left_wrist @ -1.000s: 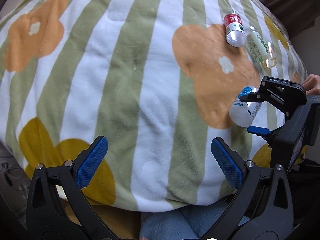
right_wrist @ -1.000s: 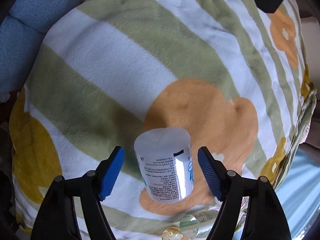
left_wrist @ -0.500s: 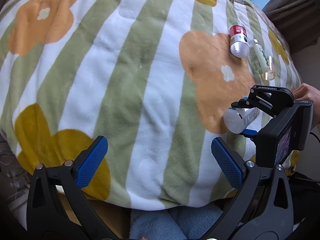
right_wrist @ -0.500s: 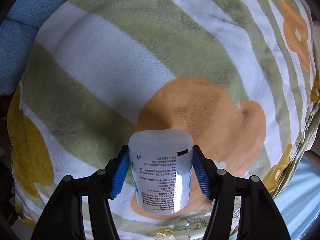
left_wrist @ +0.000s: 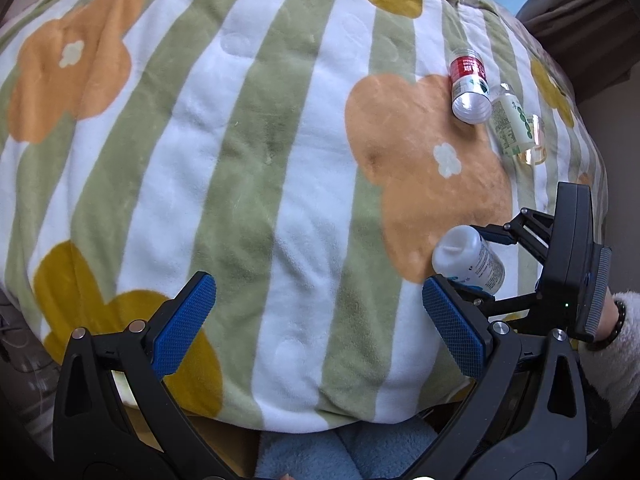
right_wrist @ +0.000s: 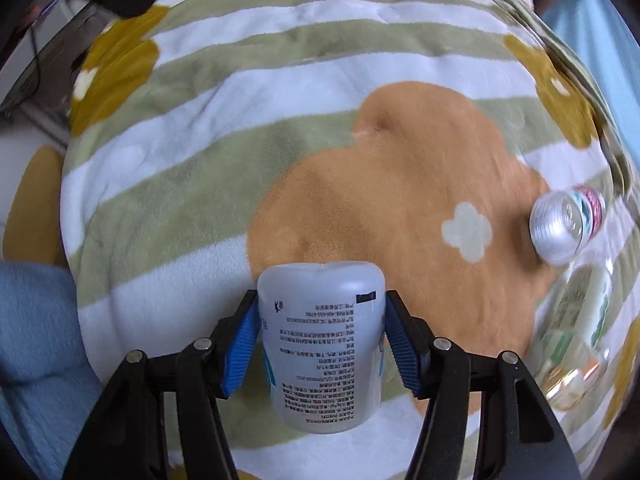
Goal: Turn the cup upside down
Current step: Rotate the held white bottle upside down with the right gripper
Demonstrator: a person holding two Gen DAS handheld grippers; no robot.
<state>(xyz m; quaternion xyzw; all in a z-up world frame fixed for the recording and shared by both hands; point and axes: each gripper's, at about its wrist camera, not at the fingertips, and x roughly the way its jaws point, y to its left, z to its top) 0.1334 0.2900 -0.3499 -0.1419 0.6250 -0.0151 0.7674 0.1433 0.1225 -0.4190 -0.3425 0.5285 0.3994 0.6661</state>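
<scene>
Right hand-held gripper (right_wrist: 318, 346) is clamped on the cup (right_wrist: 322, 344), blue pads (right_wrist: 242, 346) pressed against both its sides. Cup is white, translucent, printed with text; closed base is pointed away from the camera, and contents cannot be told. In the left wrist view the cup (left_wrist: 468, 259) is seen tilted and held off the blanket (left_wrist: 248, 152), above an orange flower print. Left hand-held gripper (left_wrist: 320, 320) is spread wide apart, nothing between its pads, just left of the cup. Farther out, a clear bottle with red label (left_wrist: 469, 86) is lying on its side, seemingly empty. Touching it, a bottle with green-white label (left_wrist: 510, 124) is also lying down; contents unclear.
</scene>
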